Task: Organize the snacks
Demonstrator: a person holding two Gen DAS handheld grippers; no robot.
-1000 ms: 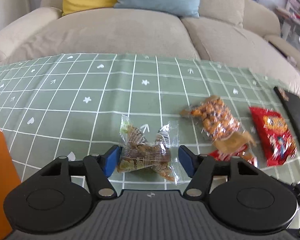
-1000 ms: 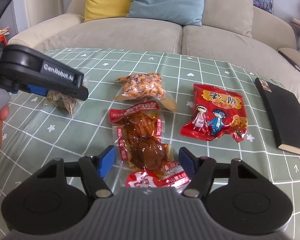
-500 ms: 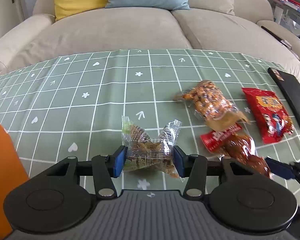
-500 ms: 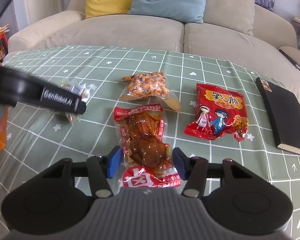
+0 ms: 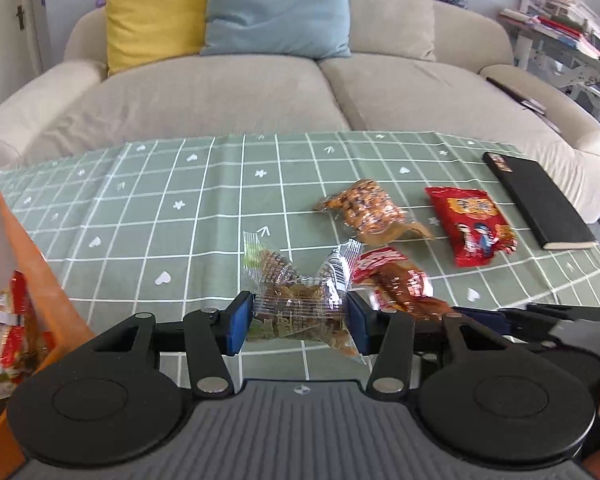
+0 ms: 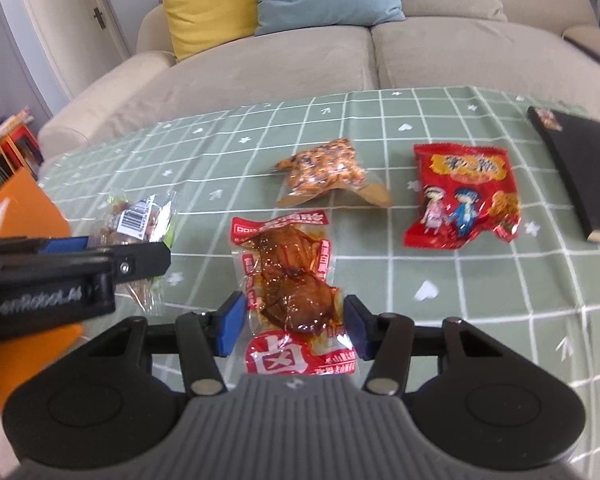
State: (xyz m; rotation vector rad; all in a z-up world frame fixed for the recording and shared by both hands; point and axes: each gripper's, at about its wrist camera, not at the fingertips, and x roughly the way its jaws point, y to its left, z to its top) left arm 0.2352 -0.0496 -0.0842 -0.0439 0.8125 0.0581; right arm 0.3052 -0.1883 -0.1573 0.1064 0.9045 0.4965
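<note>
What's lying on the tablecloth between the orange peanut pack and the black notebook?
The red cartoon snack packet lies between the orange peanut pack and the black notebook, apart from both. The right wrist view shows it best.

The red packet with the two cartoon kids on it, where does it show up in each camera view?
Left wrist view: the red cartoon packet lies at right of middle, flat on the tablecloth, left of the black book.
Right wrist view: it lies upper right, again just left of the black book.
Shared landmark: the orange nut packet, to its left in both.
</note>
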